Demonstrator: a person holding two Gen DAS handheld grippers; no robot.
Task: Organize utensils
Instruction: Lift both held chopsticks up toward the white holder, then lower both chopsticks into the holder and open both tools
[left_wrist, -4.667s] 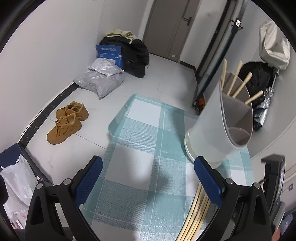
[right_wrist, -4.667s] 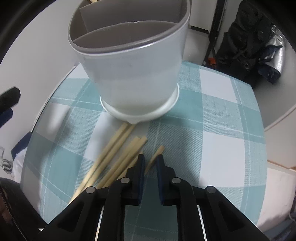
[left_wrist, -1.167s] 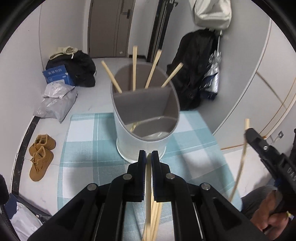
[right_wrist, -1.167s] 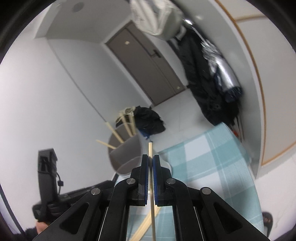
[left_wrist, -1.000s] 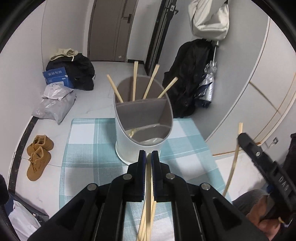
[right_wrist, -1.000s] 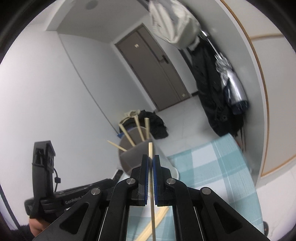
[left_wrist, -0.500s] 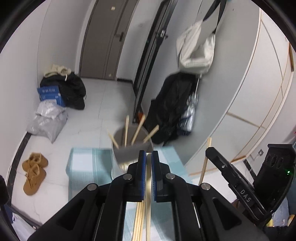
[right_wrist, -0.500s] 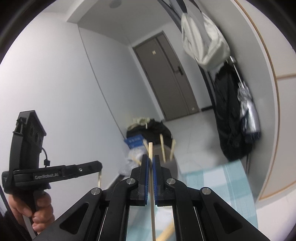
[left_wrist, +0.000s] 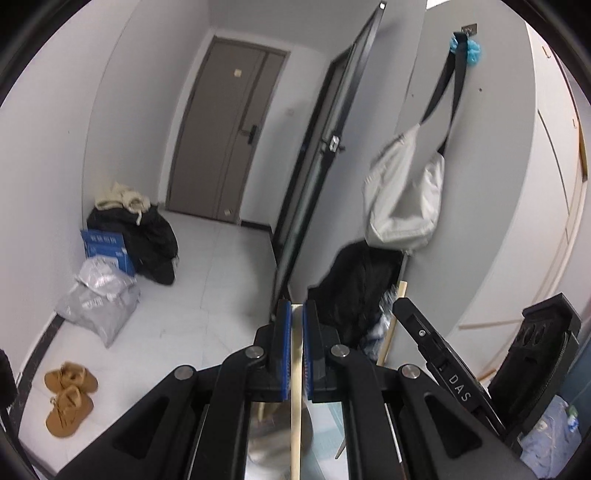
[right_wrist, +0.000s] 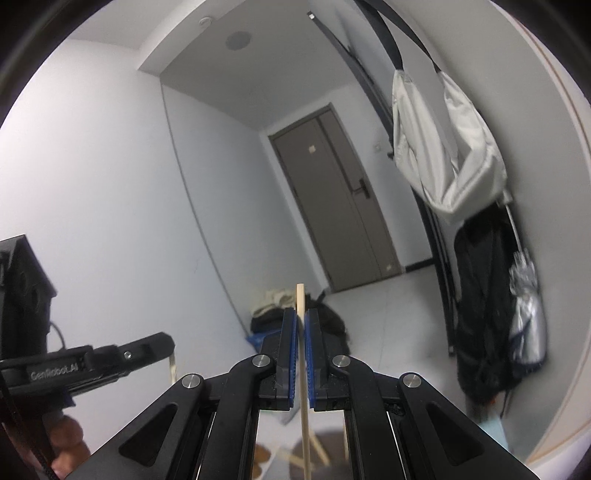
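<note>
**Two chopsticks lifted, holder below**

Each tool is closed tight on one thin, smooth wooden stick: left gripper (left_wrist: 293, 347) holds a chopstick (left_wrist: 295, 413), right gripper (right_wrist: 301, 354) holds another chopstick (right_wrist: 303, 406). The holder (left_wrist: 280, 443) (grey, rounded, prob. plastic) sits under both. Next, I judge: tip sticks down & lower into a compartment.

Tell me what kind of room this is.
Likely a home entryway: grey double door, pair of tan suede shoes on the white tiled floor, and a pale fabric bag hanging from a wall hook.
</note>
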